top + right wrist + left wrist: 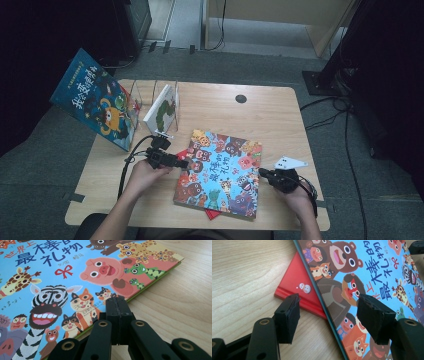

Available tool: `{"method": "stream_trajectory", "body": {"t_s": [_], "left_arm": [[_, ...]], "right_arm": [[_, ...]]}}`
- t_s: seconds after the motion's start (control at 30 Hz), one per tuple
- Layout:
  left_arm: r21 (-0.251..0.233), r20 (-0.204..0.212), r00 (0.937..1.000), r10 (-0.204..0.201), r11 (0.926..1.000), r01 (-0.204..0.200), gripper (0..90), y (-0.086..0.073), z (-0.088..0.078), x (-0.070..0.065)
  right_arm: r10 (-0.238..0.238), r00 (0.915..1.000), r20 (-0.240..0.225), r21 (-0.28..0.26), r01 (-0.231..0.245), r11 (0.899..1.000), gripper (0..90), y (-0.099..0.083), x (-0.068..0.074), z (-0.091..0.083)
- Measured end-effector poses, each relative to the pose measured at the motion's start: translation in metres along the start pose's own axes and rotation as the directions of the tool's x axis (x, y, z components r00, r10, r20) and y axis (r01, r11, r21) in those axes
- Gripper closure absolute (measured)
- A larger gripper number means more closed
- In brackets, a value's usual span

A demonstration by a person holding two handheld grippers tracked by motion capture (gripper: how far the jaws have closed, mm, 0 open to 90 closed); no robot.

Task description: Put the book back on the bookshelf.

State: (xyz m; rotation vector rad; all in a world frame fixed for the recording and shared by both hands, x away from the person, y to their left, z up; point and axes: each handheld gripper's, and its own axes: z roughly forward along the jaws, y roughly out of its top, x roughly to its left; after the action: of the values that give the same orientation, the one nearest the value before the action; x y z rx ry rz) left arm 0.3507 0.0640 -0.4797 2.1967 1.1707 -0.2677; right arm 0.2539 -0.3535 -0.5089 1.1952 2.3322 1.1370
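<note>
Picture book, blue animal-covered (220,172), probably unlifted on your counter (280,115): left gripper (329,317) fingers spread astride its edge, right gripper (117,306) fingers pressed together.

Animal book (220,172): light blue cover crowded with cartoon animals, among them a brown bear, a pink pig, a black-and-white zebra, a yellow spotted giraffe and green frogs; dark blue title characters, red bow. Red book (298,286) beneath it: plain red with a small white snowman. Surface (270,112): pale wood grain. Leaning book (95,97): dark blue, yellow lettering, orange figure. Both hand-held grippers: black.
</note>
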Motion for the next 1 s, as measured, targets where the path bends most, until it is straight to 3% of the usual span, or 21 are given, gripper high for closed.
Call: {"method": "stream_trajectory", "body": {"t_s": [0.43, 0.63, 1.0], "left_arm": [[-0.005, -0.007, 0.9983, -0.058, 0.9983, 0.058, 35.5, -0.011, -0.001, 0.008], [0.006, -0.019, 0.9978, -0.063, 0.998, 0.063, 35.5, -0.016, 0.0, 0.01], [-0.025, 0.0, 0.9966, -0.083, 0.9963, 0.083, 37.0, -0.023, -0.004, 0.014]], "right_arm": [[-0.022, 0.9992, -0.034, 0.008, 0.022, 1.0, 90.0, 0.01, 0.005, 0.011], [-0.037, 0.9978, -0.056, 0.01, 0.038, 0.999, 90.0, 0.014, 0.008, 0.017], [-0.054, 0.9947, -0.088, 0.006, 0.054, 0.999, 90.0, 0.022, 0.012, 0.028]]}}
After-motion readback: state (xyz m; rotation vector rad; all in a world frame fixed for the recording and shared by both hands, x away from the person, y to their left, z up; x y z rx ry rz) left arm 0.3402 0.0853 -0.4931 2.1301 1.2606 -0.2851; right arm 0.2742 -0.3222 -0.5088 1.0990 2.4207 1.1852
